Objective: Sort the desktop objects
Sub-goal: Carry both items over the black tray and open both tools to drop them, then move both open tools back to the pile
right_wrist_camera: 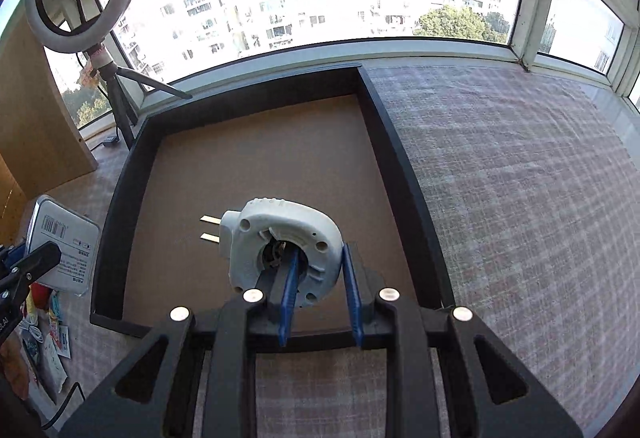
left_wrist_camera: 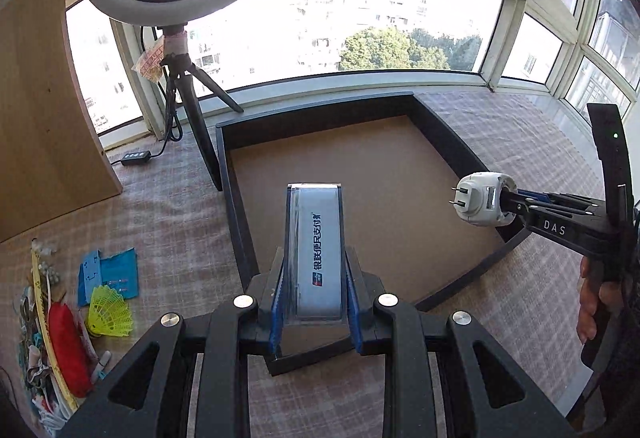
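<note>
Fingers (left_wrist_camera: 280,302) pinch the card box (left_wrist_camera: 316,250) (plug (right_wrist_camera: 280,246) opposite) above tray (left_wrist_camera: 240,222).

Blown-out window (left_wrist_camera: 320,10) daylight, fisheye-warped edges

1. The big flat tray with dark walls and a brown floor (left_wrist_camera: 440,126) lies on the checked cloth (right_wrist_camera: 520,178), in front of the window.
2. The left gripper (left_wrist_camera: 316,302) holds a flat grey box with a clear cover (left_wrist_camera: 316,250) over the tray's near left side.
3. The right gripper (right_wrist_camera: 320,278) holds a white round plug (right_wrist_camera: 280,238) over the tray, to the right of the box.
4. A ring light on a small stand (left_wrist_camera: 180,38) is behind the tray's far left corner.
5. A pile of small things (left_wrist_camera: 80,302) lies left of the tray.
</note>
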A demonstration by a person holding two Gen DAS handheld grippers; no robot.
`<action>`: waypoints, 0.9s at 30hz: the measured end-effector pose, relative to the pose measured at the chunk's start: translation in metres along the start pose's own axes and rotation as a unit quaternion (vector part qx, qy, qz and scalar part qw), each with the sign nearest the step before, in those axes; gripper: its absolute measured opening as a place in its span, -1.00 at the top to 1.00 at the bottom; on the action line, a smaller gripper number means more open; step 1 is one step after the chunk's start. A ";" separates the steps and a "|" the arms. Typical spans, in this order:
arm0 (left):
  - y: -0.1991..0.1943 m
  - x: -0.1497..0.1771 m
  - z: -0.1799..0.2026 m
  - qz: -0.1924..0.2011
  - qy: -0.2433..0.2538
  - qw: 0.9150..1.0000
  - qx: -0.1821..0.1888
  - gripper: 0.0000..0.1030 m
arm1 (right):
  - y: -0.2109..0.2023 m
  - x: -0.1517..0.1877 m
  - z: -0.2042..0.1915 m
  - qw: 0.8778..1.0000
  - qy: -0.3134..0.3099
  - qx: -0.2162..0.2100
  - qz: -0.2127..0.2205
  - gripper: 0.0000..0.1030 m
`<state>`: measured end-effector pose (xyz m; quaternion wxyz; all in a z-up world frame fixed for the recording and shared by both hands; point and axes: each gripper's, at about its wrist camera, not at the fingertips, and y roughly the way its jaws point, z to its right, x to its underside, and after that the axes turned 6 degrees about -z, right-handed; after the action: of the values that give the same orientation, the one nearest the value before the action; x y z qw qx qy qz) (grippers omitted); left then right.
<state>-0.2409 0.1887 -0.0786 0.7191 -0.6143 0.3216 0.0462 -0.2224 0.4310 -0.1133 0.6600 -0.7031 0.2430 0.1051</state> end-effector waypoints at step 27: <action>-0.074 0.058 -0.099 0.034 -0.081 0.994 -0.061 -0.14 | -0.040 0.009 -0.125 0.990 -0.126 -0.062 0.035 -0.21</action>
<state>-0.2013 0.0611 -0.0497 0.7020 -0.6399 0.2795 0.1402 -0.2174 0.3070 -0.0691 0.6364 -0.7147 0.1759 0.2307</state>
